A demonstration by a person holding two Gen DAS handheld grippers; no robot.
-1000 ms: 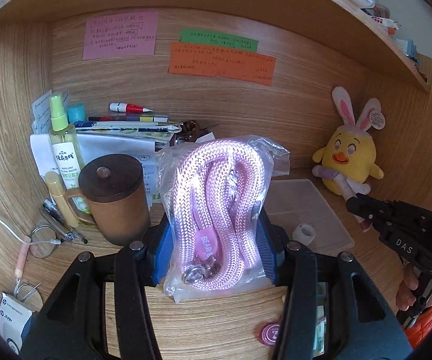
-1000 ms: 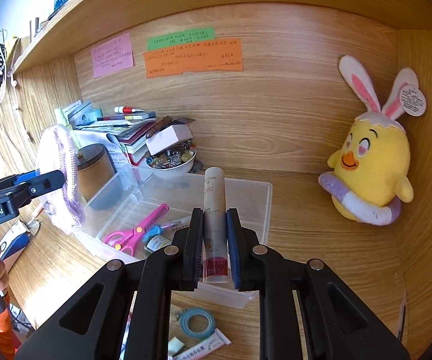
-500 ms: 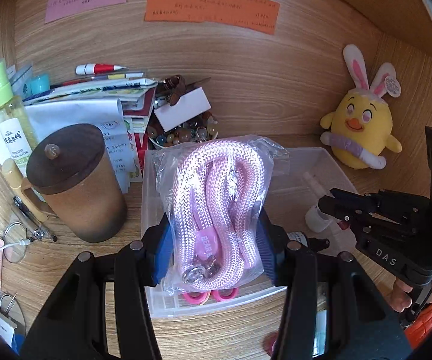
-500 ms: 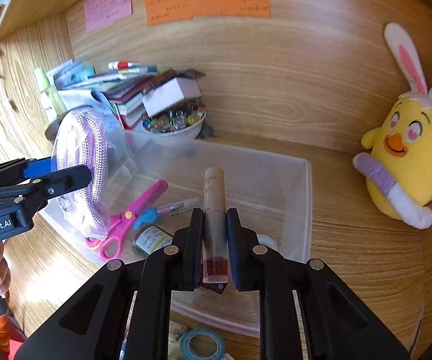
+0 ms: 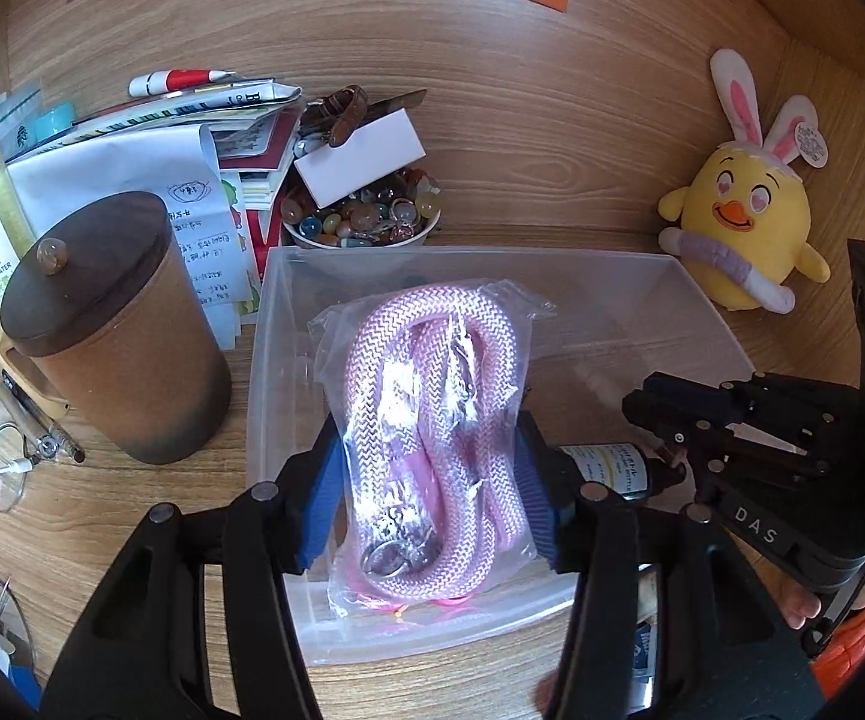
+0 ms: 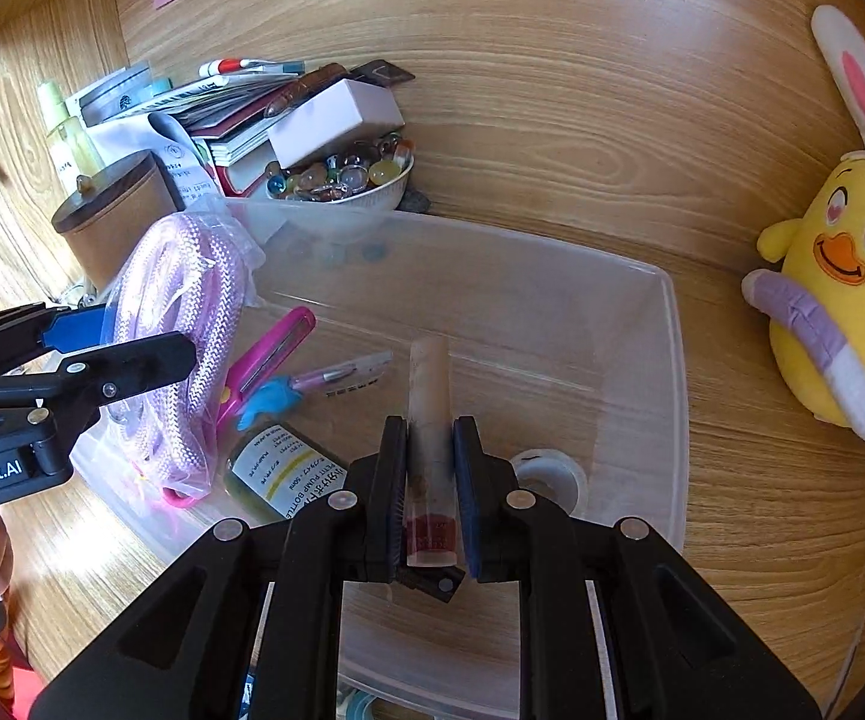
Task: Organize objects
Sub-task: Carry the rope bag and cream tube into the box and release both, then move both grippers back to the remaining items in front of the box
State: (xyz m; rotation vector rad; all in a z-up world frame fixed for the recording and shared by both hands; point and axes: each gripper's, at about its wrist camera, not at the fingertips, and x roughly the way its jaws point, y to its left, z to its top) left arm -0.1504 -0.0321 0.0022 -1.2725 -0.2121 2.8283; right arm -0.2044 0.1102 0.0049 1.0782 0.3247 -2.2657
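My left gripper (image 5: 432,474) is shut on a clear bag of pink rope (image 5: 432,444) and holds it over the left part of a clear plastic bin (image 5: 642,276). The bag also shows in the right wrist view (image 6: 180,348). My right gripper (image 6: 429,468) is shut on a beige tube with a red end (image 6: 429,420), held over the bin (image 6: 672,360). Inside the bin lie pink scissors (image 6: 270,354), a pen (image 6: 342,369), a small labelled bottle (image 6: 282,468) and a tape roll (image 6: 552,474).
A brown lidded mug (image 5: 114,324) stands left of the bin. A bowl of beads (image 5: 360,222) and stacked books and papers (image 5: 180,138) sit behind it. A yellow chick plush (image 5: 744,228) sits at the right. The wooden back wall (image 6: 552,90) is close.
Both grippers have moved forward and down over the bin, each still holding its object. The bin's contents now show more fully.
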